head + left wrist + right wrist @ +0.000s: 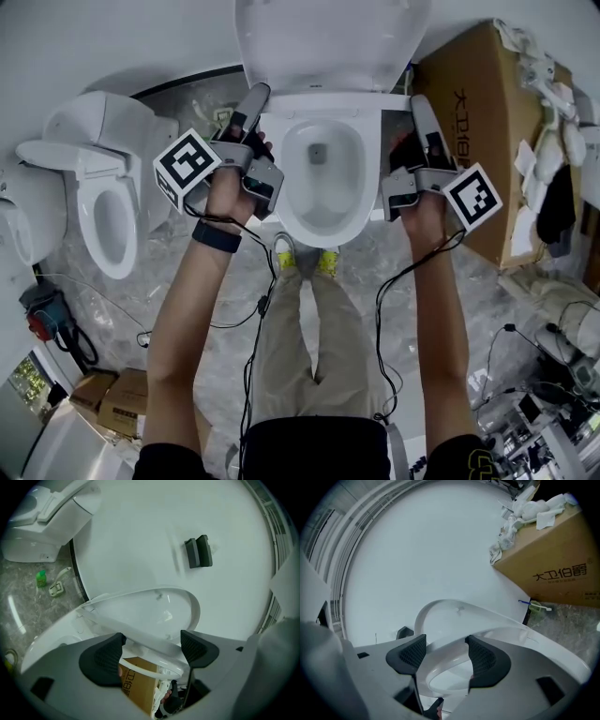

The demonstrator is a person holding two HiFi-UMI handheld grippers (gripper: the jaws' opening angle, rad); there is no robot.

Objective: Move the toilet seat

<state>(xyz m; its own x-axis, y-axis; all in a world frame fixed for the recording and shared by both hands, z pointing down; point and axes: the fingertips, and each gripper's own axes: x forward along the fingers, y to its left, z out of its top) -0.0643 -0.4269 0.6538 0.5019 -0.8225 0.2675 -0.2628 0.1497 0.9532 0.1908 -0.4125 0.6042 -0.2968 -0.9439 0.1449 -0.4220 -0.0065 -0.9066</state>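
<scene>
From the head view, the left gripper (259, 94) and right gripper (418, 101) reach in at either side of the back of the toilet bowl (284, 187). The bowl's rim lies bare, and the lid (328, 37) stands up against the wall. A cardboard box (487, 103) sits close on the right. In the left gripper view the toilet seat (156, 645) is a white ring tilted up off the bowl, hanging just under the lid. Its rim runs across the gap between the jaws, which are spread as wide as they go, and the pads do not seem to press on it. In the right gripper view the other side of the ring crosses between that gripper's jaws, also well apart. The near pad is close to the rim, but no grip is evident. To move the seat well, I would have both sides bear on the rim evenly and at the same height, swing it about its hinge rather than pull it, and keep it from slapping against the lid.
</scene>
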